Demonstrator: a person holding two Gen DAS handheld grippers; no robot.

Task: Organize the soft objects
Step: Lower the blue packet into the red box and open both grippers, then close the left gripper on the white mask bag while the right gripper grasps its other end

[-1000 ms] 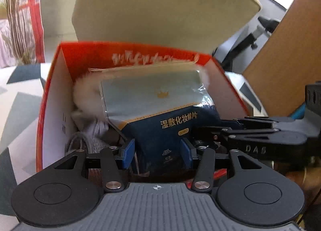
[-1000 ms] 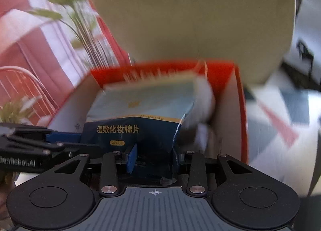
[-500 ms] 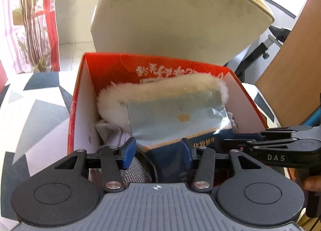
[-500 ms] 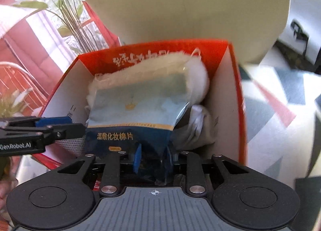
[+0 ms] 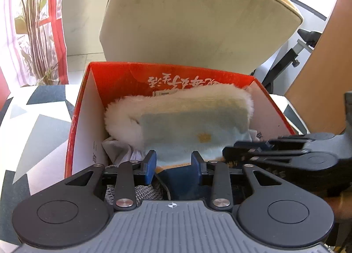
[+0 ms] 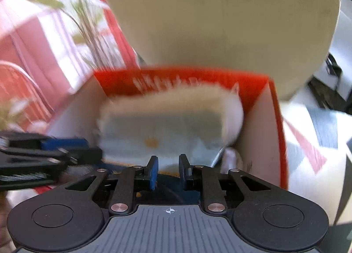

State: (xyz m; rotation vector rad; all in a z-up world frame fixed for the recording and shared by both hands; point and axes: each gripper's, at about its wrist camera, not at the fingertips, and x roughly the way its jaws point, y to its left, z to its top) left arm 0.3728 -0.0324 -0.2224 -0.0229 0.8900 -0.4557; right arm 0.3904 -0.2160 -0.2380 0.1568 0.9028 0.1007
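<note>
Lower now, the blue packet point(image 5: 187, 140) sits deep in the red box point(image 5: 83, 121) before white fur point(image 5: 123, 118); both grippers, left point(image 5: 173, 162) and right point(image 6: 168, 168), are narrowing around its near edge.

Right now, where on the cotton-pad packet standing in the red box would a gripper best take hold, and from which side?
Probably the dark blue bottom edge of the packet, from the box's open near side. That edge is flat and thin, faces the cameras, and lies between both closing grippers, left and right. The fluffy white thing wraps its top.

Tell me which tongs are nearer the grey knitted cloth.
Left. Left tongs, closing around the packet, hang above the cloth; right tongs, closing around that packet too, sit farther right.
</note>
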